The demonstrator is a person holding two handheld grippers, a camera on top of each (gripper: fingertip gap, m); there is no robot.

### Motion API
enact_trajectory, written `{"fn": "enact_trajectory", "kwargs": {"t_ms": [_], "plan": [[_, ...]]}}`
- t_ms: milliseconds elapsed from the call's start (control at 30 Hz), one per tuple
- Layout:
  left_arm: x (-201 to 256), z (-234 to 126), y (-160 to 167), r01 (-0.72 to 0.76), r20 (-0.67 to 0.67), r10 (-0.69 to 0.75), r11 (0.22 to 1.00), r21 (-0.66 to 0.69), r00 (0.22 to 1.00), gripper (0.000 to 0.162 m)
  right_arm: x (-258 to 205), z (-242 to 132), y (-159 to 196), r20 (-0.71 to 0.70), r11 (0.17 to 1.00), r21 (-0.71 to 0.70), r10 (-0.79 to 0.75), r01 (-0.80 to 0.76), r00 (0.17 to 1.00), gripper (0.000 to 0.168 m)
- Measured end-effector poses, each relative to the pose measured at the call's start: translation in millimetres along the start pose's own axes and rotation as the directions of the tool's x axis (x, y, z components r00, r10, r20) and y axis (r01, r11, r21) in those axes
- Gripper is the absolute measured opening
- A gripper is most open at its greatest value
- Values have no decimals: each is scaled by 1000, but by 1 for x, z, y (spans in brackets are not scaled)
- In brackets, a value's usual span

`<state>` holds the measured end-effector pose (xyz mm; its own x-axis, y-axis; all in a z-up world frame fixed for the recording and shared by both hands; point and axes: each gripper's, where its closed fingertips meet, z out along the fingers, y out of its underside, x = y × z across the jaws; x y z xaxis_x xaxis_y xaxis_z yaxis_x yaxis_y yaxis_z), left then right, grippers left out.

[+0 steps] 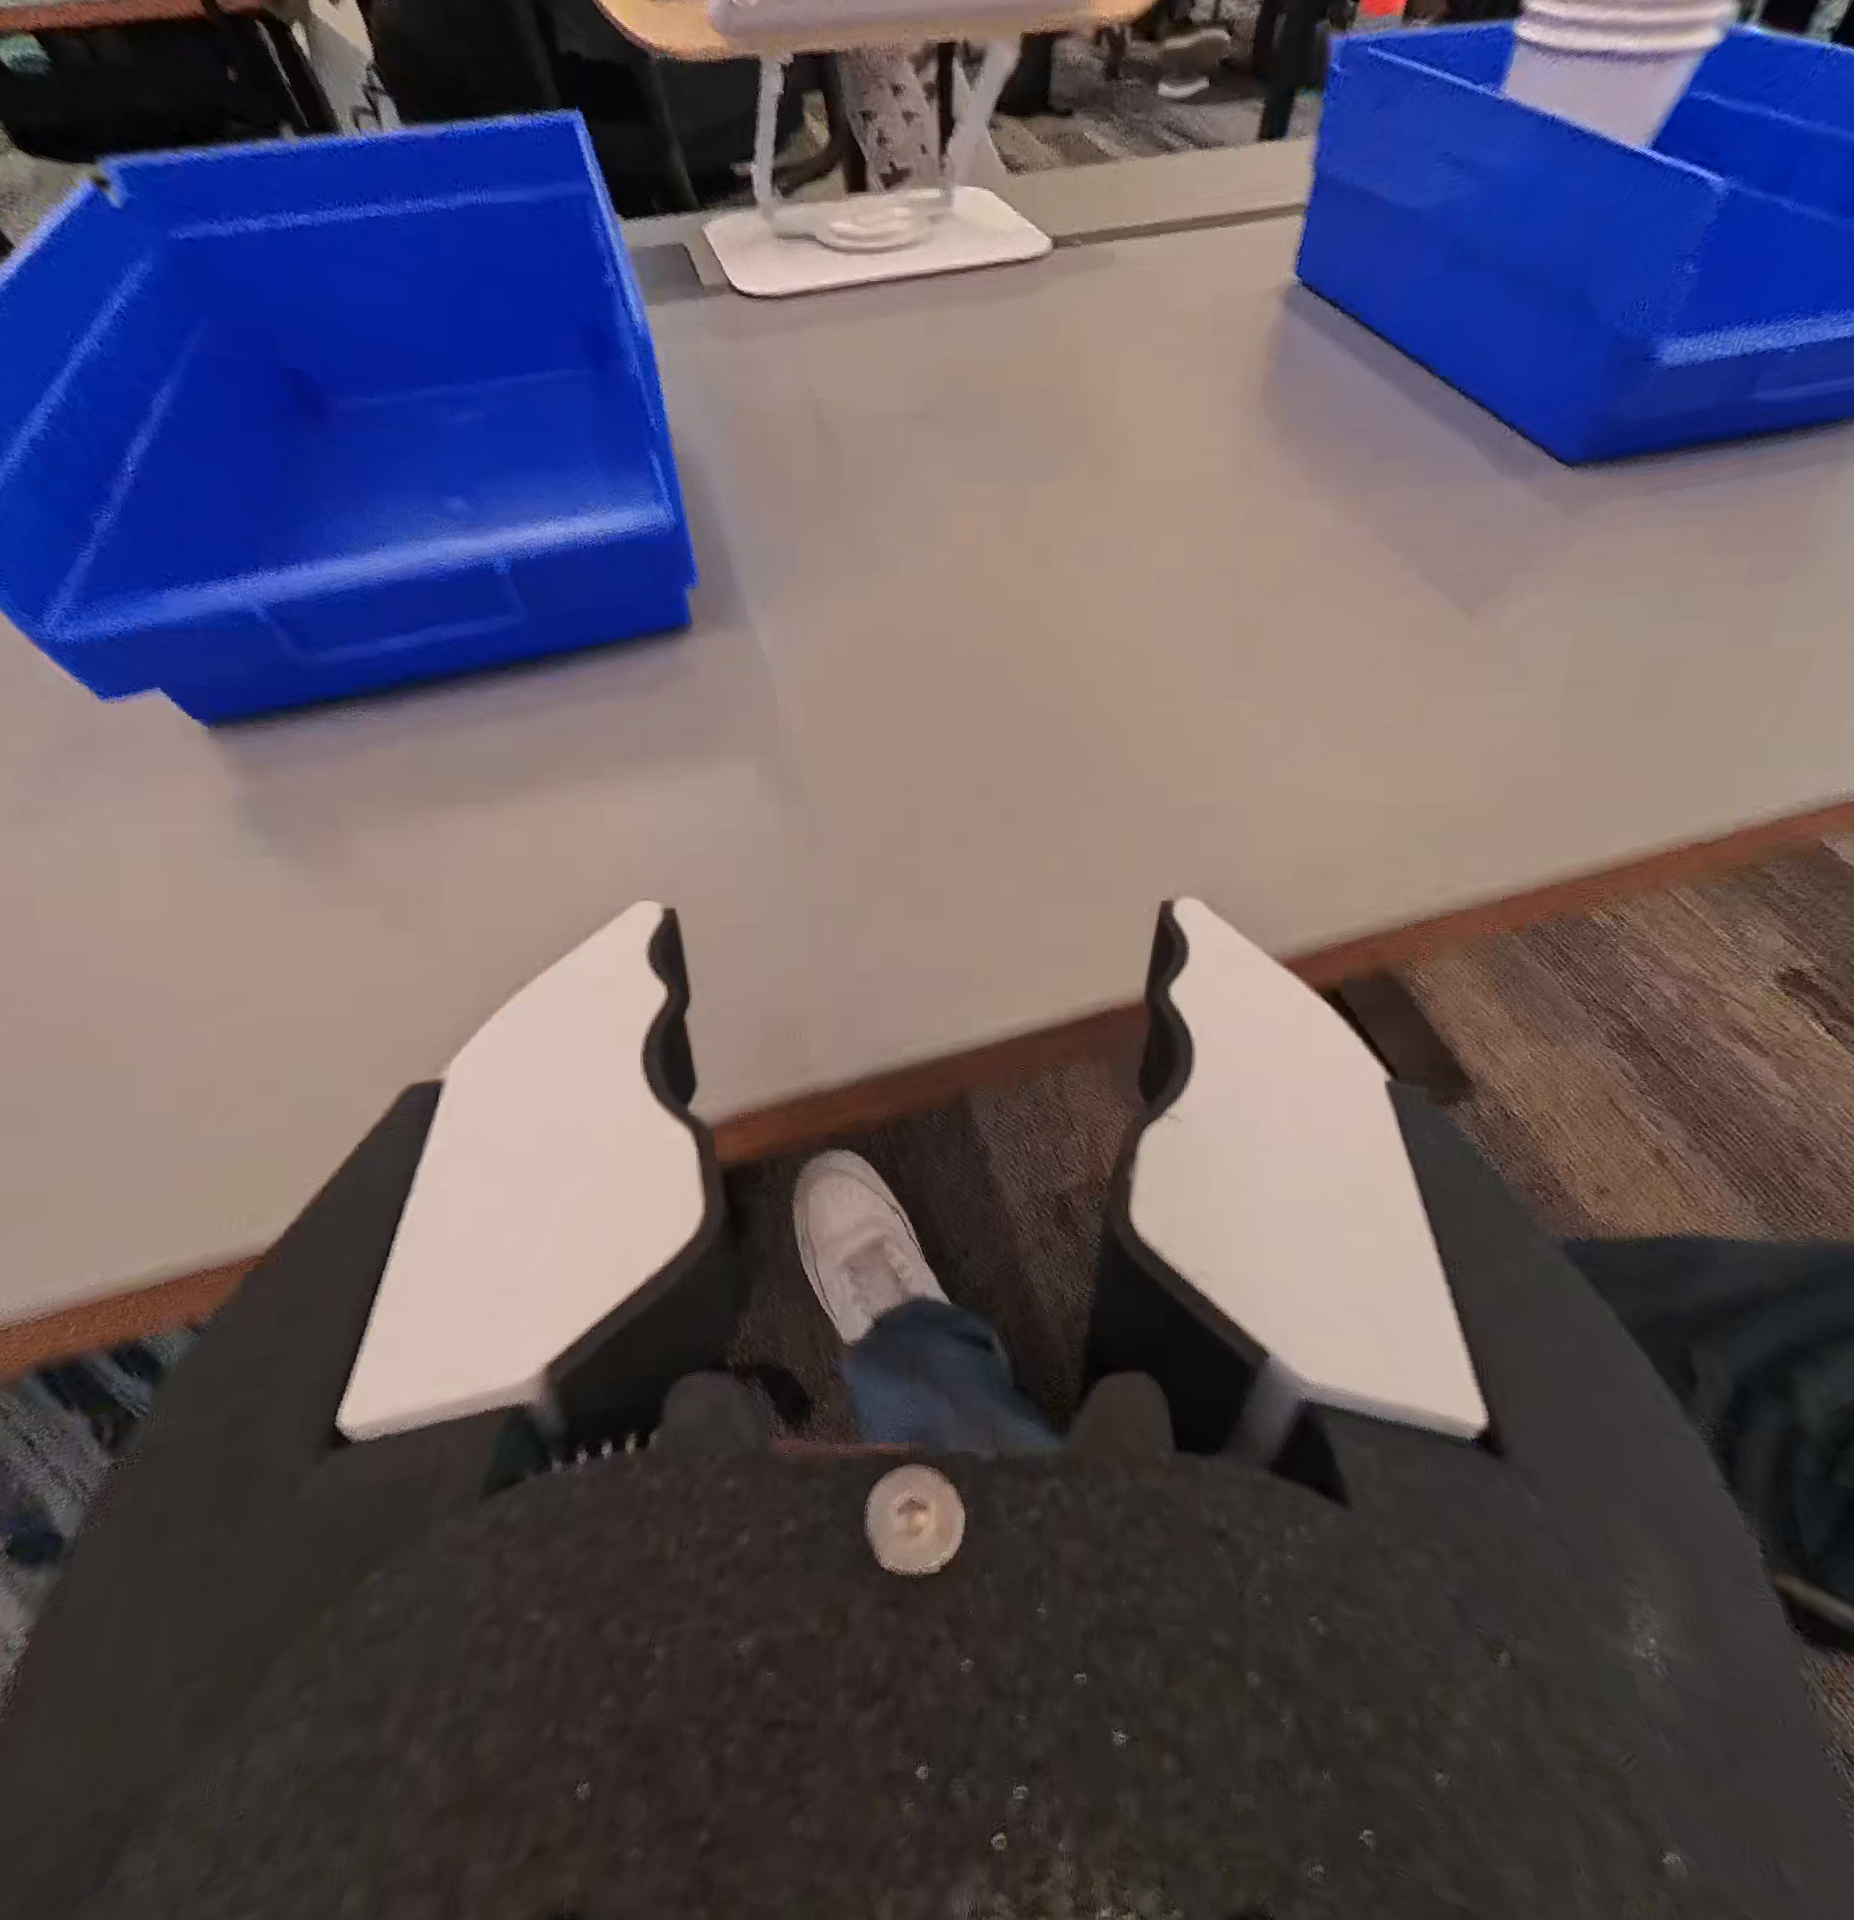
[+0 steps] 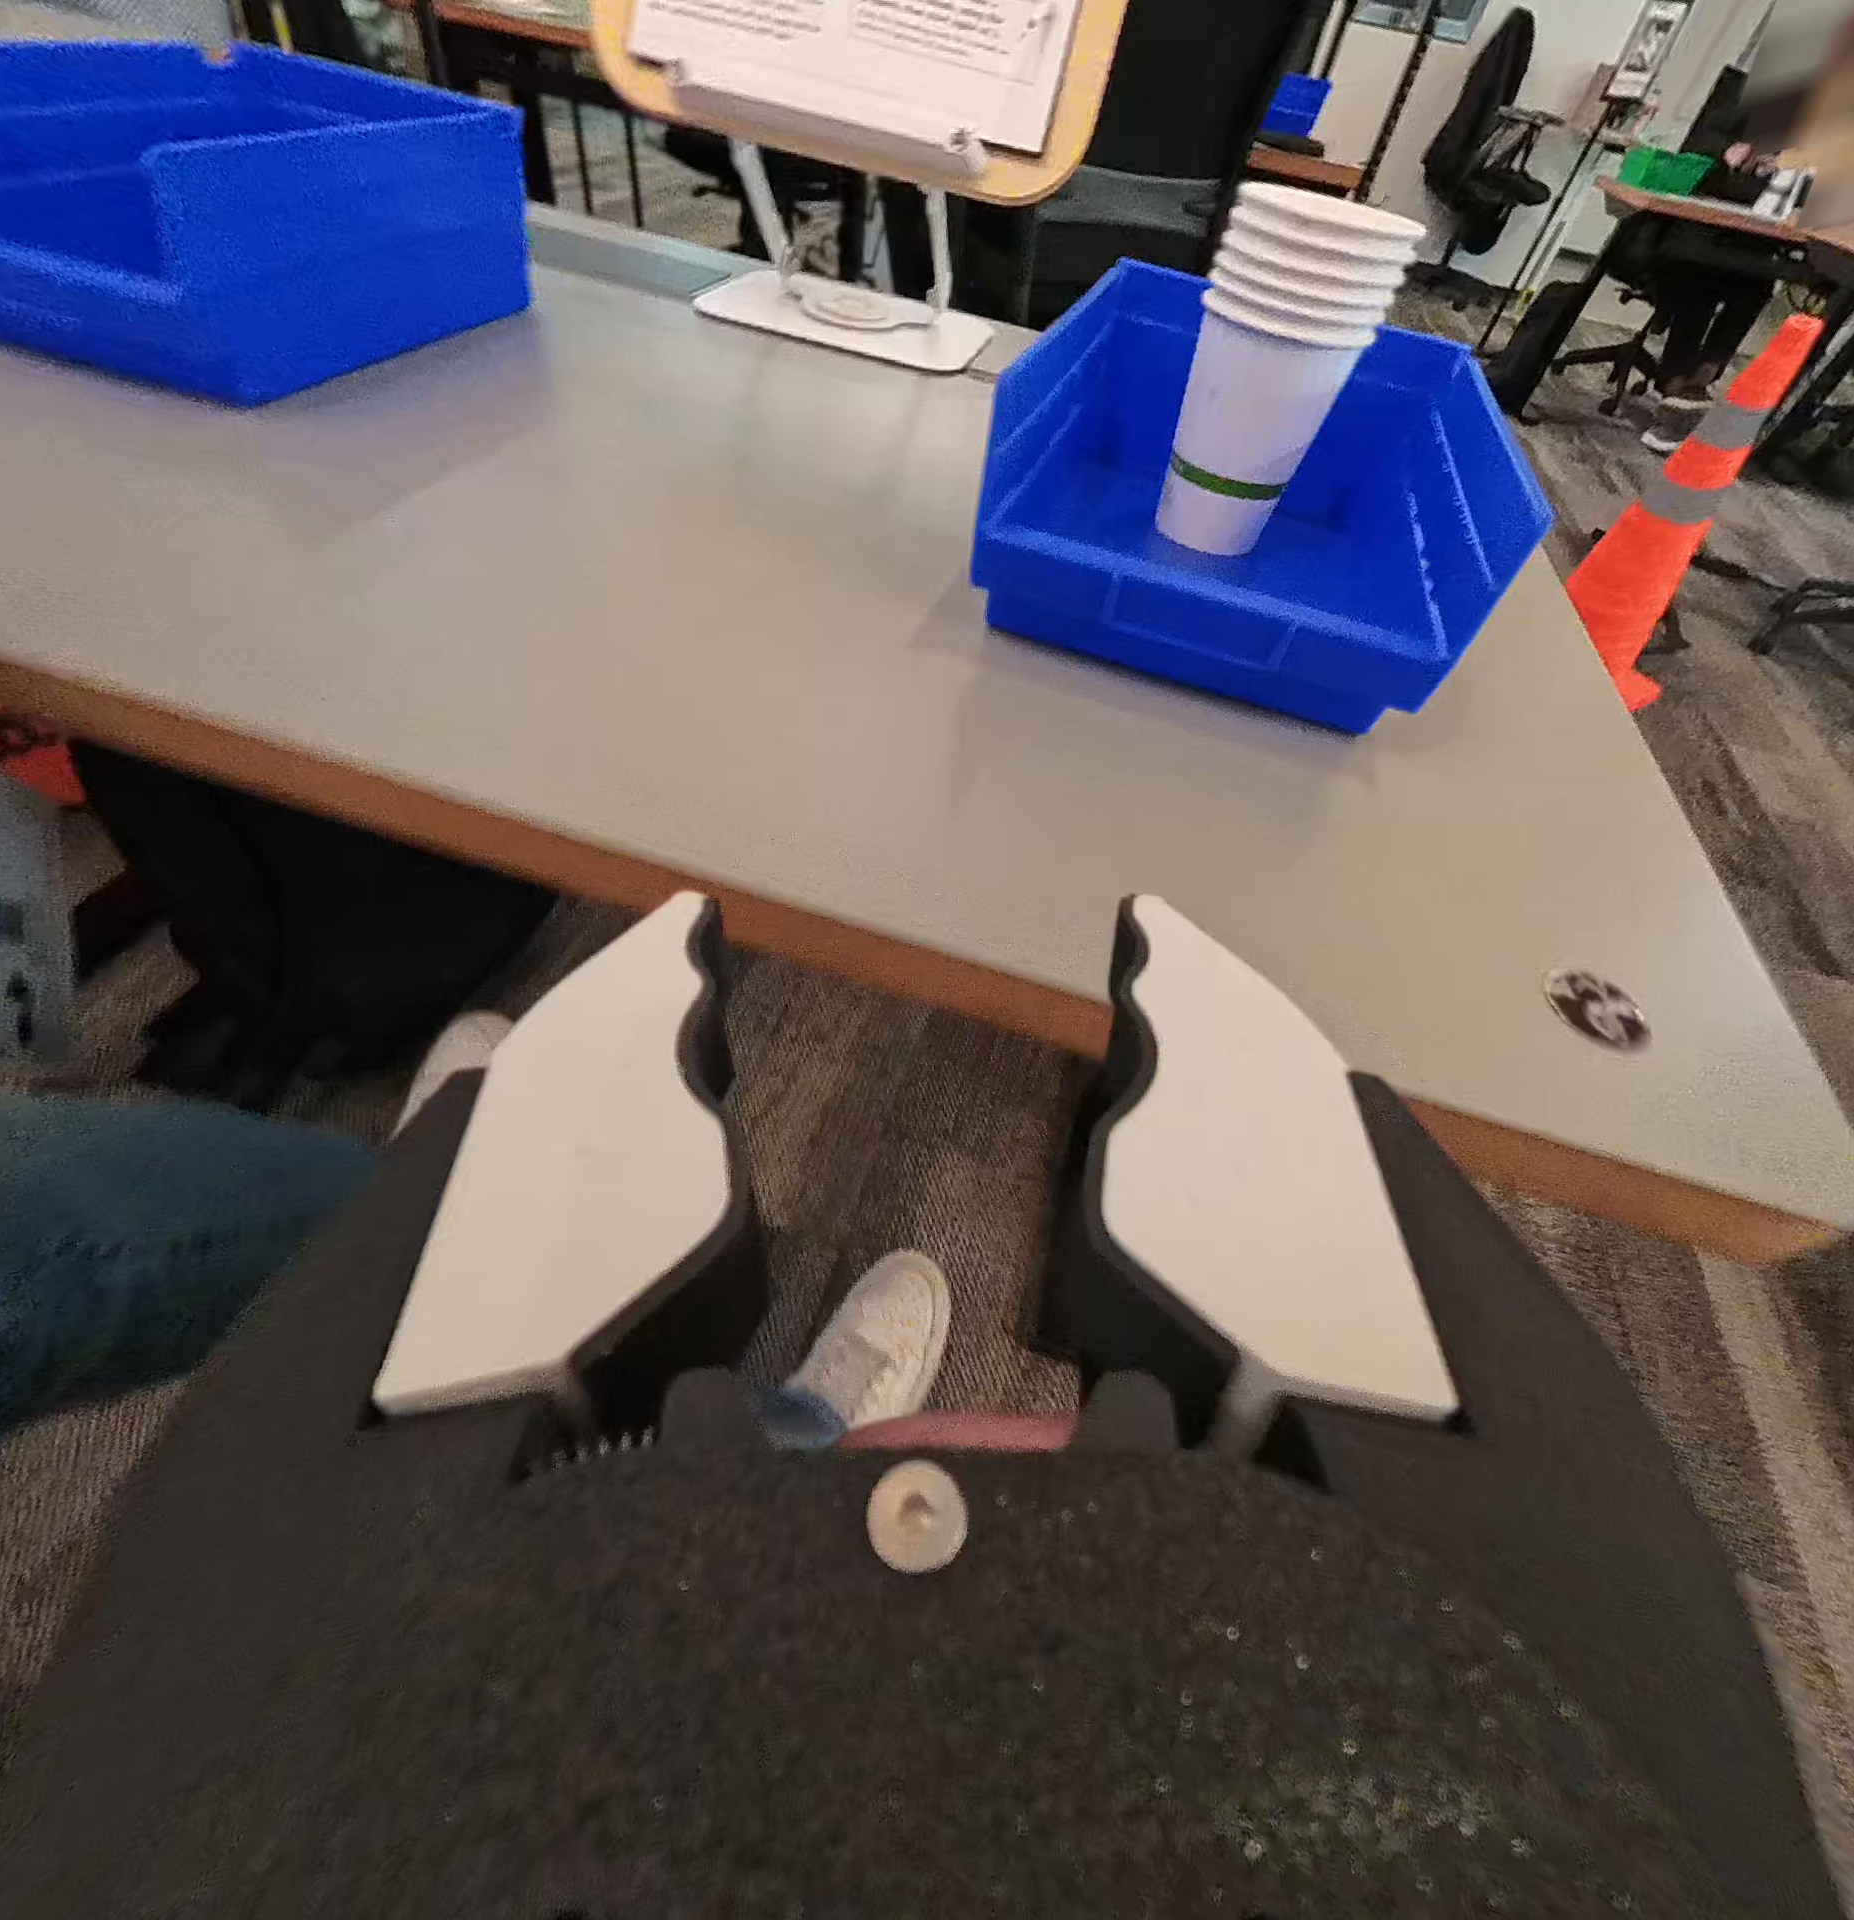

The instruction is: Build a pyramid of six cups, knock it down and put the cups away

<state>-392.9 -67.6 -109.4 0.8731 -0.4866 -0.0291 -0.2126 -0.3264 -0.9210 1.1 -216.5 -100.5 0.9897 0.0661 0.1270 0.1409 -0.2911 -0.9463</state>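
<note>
Black tongs (image 1: 918, 914), white-faced fingers (image 1: 549, 1174)

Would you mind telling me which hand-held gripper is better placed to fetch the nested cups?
Right, probably. The right hand-held gripper is open and faces the cup stack in the blue bin; the left hand-held gripper points nearer the empty bin.

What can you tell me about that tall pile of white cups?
The pile of cups is a nested stack of white paper-looking cups, open ends up, with their rims bunched in rings near the top. The bottom cup has a thin green band near its base. The stack leans a little and stands inside the blue bin on the right side of the grey table. Only the bin's floor touches it; neither gripper is near it.
</note>
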Motion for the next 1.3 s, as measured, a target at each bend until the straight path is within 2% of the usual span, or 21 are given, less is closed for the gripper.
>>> {"fn": "enact_trajectory", "kwargs": {"t_ms": [167, 367, 633, 767, 867, 1000, 1100, 1167, 1300], "plan": [[-35, 56, -34, 43, 49, -44, 999, 13, 998, 84, 30, 84, -19, -22, 992, -1, 128, -128, 992, 71], [-72, 80, -39, 152, 97, -148, 988, -36, 984, 84, 63, 132, -29, -88, 983, -32, 177, -180, 980, 70], [-102, 105, -42, 124, 214, -118, 992, -12, 970, 83, 83, 175, -18, -130, 974, -77, 201, -212, 971, 72], [-102, 109, -33, 154, 158, -151, 988, -1, 976, 84, 72, 192, -30, -81, 956, -32, 289, -293, 954, 73], [-107, 103, -27, 134, 148, -132, 991, -2, 980, 83, 70, 193, -42, -113, 966, -16, 253, -256, 961, 73], [-121, 109, -26, 143, 115, -142, 990, -8, 983, 83, 56, 191, -30, -97, 959, -41, 276, -281, 956, 73], [-142, 119, -28, 173, 156, -171, 985, -2, 973, 81, 57, 194, -19, -106, 964, -70, 248, -256, 963, 73], [-154, 120, -35, 203, 195, -203, 979, 23, 960, 79, 66, 198, -34, -102, 973, -12, 229, -231, 968, 73], [-173, 127, -53, 138, 249, -142, 990, 37, 958, 80, 90, 212, -40, -118, 980, -29, 194, -199, 974, 69]]}}
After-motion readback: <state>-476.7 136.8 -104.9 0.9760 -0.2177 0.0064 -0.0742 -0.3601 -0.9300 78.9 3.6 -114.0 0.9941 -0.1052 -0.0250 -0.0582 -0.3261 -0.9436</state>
